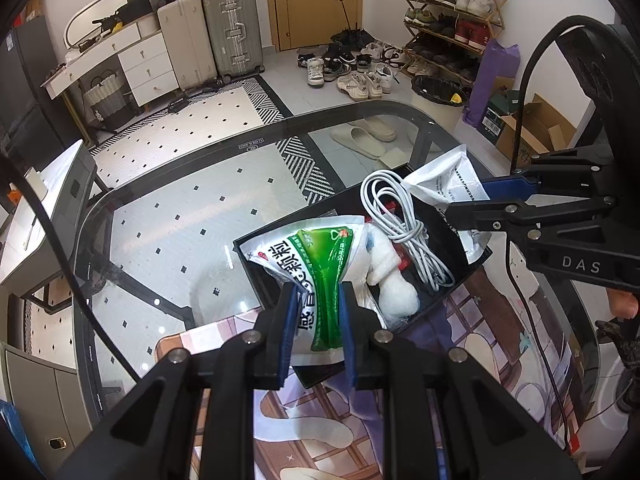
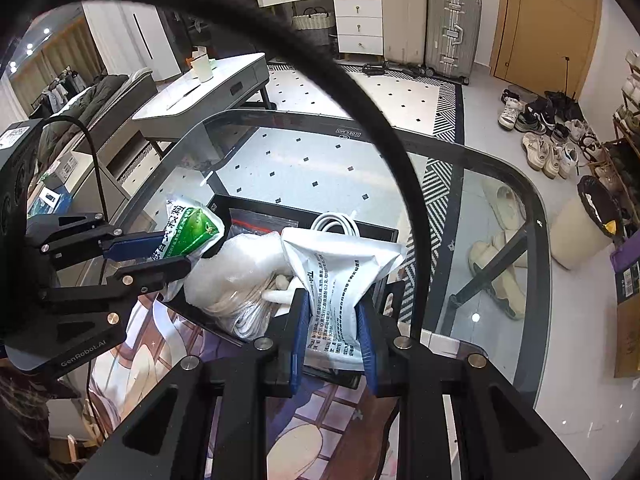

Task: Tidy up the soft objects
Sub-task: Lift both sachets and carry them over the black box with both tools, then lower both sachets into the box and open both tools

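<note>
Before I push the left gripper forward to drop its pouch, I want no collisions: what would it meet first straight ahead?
Probably the black tray: the left gripper, shut on the green pouch, points down into it, toward the white stuffed bag. Depth is unclear.

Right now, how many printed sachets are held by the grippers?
2. The green-and-white sachet is pinched in the left gripper; the white sachet with black print is pinched in the right gripper. Both hang over the black tray. Others may be hidden.
</note>
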Available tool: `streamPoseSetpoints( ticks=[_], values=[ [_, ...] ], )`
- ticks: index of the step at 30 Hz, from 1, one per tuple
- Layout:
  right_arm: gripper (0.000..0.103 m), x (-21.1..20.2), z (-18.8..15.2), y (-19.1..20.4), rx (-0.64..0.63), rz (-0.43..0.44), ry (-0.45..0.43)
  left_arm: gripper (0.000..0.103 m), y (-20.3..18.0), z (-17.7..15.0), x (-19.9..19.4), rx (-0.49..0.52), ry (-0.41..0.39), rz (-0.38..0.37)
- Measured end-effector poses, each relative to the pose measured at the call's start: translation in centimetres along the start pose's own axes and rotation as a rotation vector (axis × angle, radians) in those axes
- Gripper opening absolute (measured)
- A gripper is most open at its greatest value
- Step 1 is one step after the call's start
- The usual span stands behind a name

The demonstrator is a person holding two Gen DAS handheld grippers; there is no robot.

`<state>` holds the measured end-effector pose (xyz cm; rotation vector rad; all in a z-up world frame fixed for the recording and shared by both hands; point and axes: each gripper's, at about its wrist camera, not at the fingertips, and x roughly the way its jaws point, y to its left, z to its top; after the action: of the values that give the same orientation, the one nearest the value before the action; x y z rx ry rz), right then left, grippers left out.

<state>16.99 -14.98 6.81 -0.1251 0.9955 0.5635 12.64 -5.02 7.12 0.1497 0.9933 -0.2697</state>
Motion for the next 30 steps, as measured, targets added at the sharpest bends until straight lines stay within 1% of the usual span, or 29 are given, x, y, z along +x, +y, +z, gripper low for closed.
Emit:
streamPoseSetpoints(
  ticks=[14, 20, 22, 24, 30],
  values=[
    [0.023, 3.3, 0.4, 0.6, -0.011, 0.039, 0.048, 0.019, 0.3, 0.4, 2.2, -0.023, 0.04, -0.03],
    [0.023, 5.0, 0.7, 1.0, -0.023, 0.049, 0.08, 0.021, 0.5, 0.5, 2.7, -0.037, 0.051, -0.046],
    [0.023, 5.2, 0.8, 1.2, -0.023, 0.052, 0.079, 0.024, 0.6, 0.5, 2.8, -0.046, 0.057, -0.053],
    [0.024, 5.3, 1.0, 1.3, -0.02, 0.083, 0.082, 0.024, 0.9, 0.4, 2.8, -0.05, 0.061, -0.058],
    [0.025, 5.2, 1.1, 1.3, -0.011, 0.063, 0.078, 0.025, 1.1, 0.5, 2.5, -0.058, 0.058, -0.067]
  ],
)
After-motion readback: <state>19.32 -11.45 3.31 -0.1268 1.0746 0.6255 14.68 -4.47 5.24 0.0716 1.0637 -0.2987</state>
